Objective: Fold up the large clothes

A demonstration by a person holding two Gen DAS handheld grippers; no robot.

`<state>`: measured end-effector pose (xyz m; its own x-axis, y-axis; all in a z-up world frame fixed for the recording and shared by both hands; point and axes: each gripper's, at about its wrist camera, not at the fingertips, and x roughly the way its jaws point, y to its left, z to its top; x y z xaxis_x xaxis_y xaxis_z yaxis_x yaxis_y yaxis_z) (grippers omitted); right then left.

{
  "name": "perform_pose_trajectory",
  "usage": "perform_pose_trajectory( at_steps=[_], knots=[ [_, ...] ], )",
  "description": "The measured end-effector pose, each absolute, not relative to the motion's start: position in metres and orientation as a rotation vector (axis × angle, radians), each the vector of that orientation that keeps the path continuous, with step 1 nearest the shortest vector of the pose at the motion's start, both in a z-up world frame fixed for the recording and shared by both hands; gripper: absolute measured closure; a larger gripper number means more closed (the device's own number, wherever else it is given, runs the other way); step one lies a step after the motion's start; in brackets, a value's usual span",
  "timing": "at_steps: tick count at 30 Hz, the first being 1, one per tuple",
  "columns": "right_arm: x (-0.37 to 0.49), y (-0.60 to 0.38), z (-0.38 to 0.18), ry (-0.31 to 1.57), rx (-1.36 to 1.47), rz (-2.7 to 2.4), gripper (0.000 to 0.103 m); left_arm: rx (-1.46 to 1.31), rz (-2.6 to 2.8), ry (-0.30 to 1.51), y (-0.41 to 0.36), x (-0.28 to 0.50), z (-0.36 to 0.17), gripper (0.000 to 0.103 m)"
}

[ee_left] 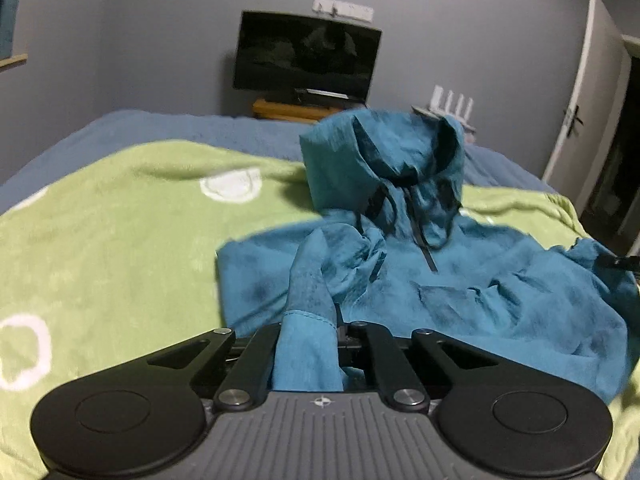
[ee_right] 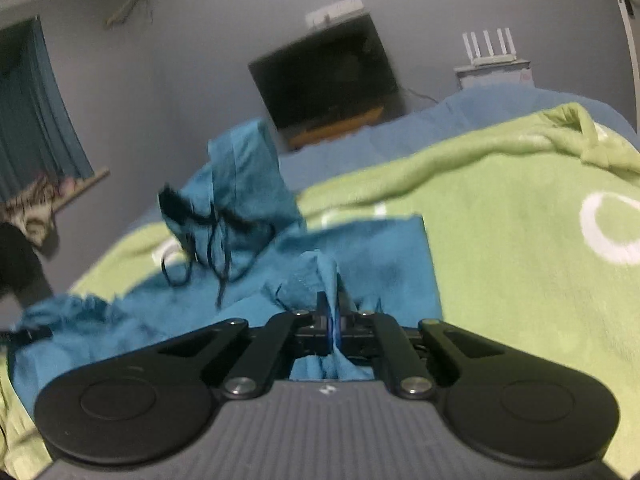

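Note:
A teal hooded jacket [ee_left: 480,304] with black drawstrings lies on a green blanket [ee_left: 112,240], its hood [ee_left: 384,156] raised at the far end. My left gripper [ee_left: 316,320] is shut on a bunched fold of the jacket's cloth, which rises between its jaws and drapes back toward the camera. In the right wrist view the same jacket [ee_right: 248,280] spreads to the left over the blanket [ee_right: 520,240]. My right gripper [ee_right: 332,312] is shut on a pinched ridge of its fabric. At the far right of the left wrist view a dark gripper tip [ee_left: 622,262] holds the jacket's edge.
The green blanket with white rings covers a blue bedsheet [ee_left: 180,128]. Beyond the bed stand a dark television [ee_left: 306,58] on a wooden stand, a white router [ee_left: 452,100] and an open white door [ee_left: 588,92]. A curtained window [ee_right: 36,120] is at the left.

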<state>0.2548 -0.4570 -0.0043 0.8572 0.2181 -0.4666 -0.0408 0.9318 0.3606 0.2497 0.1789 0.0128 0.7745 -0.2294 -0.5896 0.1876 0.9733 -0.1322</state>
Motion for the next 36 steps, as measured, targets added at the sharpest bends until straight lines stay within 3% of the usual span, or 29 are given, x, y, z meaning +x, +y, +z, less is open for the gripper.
perform_pose_trajectory(
  at_steps=[6, 9, 11, 15, 16, 17, 19, 20, 21, 26, 31, 36],
  knots=[
    [0.323, -0.443, 0.023, 0.483, 0.265, 0.059, 0.103, -0.186, -0.113, 0.596, 0.187, 0.296, 0.010, 0.098],
    [0.358, -0.431, 0.012, 0.499, 0.224, -0.012, 0.103, -0.146, 0.003, 0.628, 0.180, 0.312, -0.011, 0.093],
    [0.374, -0.416, -0.006, 0.534, 0.148, -0.062, 0.103, -0.108, 0.097, 0.711, 0.174, 0.318, -0.032, 0.069],
    [0.385, -0.401, -0.037, 0.651, 0.091, -0.122, 0.101, -0.123, 0.157, 0.768, 0.179, 0.307, -0.052, 0.043],
    [0.380, -0.404, -0.038, 0.652, 0.121, -0.121, 0.101, -0.153, 0.155, 0.762, 0.183, 0.301, -0.050, 0.029],
    [0.371, -0.408, -0.035, 0.635, 0.155, -0.117, 0.097, -0.177, 0.168, 0.739, 0.188, 0.292, -0.045, 0.024],
    [0.343, -0.413, -0.029, 0.571, 0.181, -0.126, 0.080, -0.191, 0.193, 0.645, 0.195, 0.268, -0.030, 0.024],
    [0.328, -0.412, -0.025, 0.542, 0.180, -0.135, 0.066, -0.193, 0.198, 0.607, 0.194, 0.258, -0.023, 0.022],
    [0.311, -0.410, -0.021, 0.513, 0.181, -0.131, 0.061, -0.188, 0.196, 0.572, 0.190, 0.247, -0.015, 0.020],
    [0.240, -0.377, -0.025, 0.460, 0.240, 0.031, 0.059, -0.115, 0.003, 0.472, 0.130, 0.215, 0.003, 0.015],
    [0.240, -0.322, -0.052, 0.551, 0.069, 0.174, 0.059, 0.005, -0.124, 0.604, 0.063, 0.216, -0.030, 0.025],
    [0.255, -0.348, -0.083, 0.623, 0.043, 0.003, 0.059, 0.106, -0.043, 0.727, 0.064, 0.202, -0.072, 0.025]
  ],
)
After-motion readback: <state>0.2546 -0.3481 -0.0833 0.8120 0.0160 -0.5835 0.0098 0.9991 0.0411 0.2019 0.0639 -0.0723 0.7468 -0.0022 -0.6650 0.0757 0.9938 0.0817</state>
